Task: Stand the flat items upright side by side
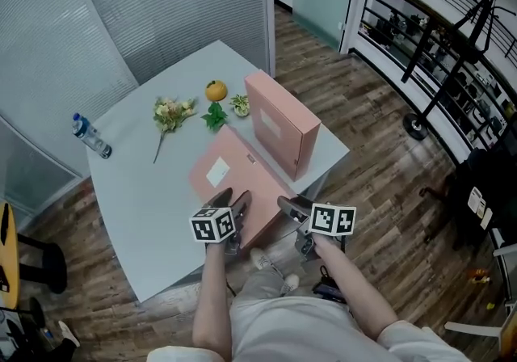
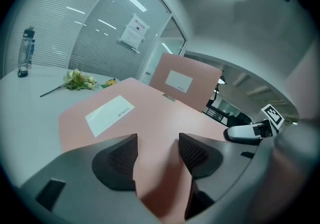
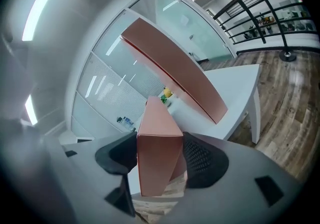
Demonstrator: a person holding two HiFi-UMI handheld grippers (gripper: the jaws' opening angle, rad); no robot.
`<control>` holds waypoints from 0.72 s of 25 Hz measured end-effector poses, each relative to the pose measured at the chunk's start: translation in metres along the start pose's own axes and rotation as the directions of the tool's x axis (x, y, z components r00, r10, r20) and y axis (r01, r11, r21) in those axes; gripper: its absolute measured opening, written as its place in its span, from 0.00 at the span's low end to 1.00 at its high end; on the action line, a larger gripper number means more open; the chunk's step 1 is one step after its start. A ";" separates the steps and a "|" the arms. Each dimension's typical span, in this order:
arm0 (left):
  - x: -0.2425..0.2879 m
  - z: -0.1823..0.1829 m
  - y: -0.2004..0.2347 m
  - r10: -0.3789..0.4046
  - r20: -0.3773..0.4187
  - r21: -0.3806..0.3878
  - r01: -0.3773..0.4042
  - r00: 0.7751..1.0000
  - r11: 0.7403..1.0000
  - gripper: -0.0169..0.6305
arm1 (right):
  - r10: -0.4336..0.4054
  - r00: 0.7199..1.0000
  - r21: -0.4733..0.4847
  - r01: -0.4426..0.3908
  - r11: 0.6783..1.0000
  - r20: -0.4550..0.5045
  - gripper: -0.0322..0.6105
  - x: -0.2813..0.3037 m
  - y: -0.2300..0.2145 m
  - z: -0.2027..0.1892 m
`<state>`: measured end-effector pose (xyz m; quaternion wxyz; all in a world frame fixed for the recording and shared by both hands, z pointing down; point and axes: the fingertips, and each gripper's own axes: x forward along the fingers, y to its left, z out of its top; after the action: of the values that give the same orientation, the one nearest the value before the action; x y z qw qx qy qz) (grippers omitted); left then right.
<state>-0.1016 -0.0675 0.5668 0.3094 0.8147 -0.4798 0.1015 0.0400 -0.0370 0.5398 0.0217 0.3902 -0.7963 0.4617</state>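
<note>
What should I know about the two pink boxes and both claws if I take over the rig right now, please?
Left claw: closed on the near edge of the lying pink box.
Right claw: closed on the same box's near right end, one pad on each face.
Things: the standing pink box is upright at the far right of the table. The lying pink box is just in front of it, label up.
Done: one box stands.
Left: tip the held box up and set it upright beside the standing one.
</note>
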 end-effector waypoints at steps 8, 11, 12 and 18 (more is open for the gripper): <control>-0.006 0.006 -0.004 -0.040 0.085 -0.044 0.044 0.996 0.998 0.41 | 0.022 1.000 -0.079 -0.022 0.997 0.003 0.50 -0.009 0.017 0.012; -0.008 0.006 -0.004 -0.048 0.108 -0.063 0.055 0.993 0.996 0.41 | 0.032 0.999 -0.089 -0.031 0.996 0.003 0.50 -0.012 0.023 0.013; -0.009 0.006 -0.005 -0.051 0.113 -0.071 0.059 0.992 0.996 0.41 | 0.034 0.999 -0.091 -0.033 0.995 0.005 0.50 -0.013 0.025 0.014; -0.011 0.009 -0.009 -0.062 0.142 -0.129 0.081 0.988 0.988 0.41 | 0.056 0.998 -0.108 -0.055 0.993 0.008 0.49 -0.020 0.036 0.018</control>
<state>-0.1011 -0.0622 0.5514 0.3332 0.8138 -0.4761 0.0013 0.0369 -0.0292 0.4961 0.0255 0.3690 -0.8307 0.4161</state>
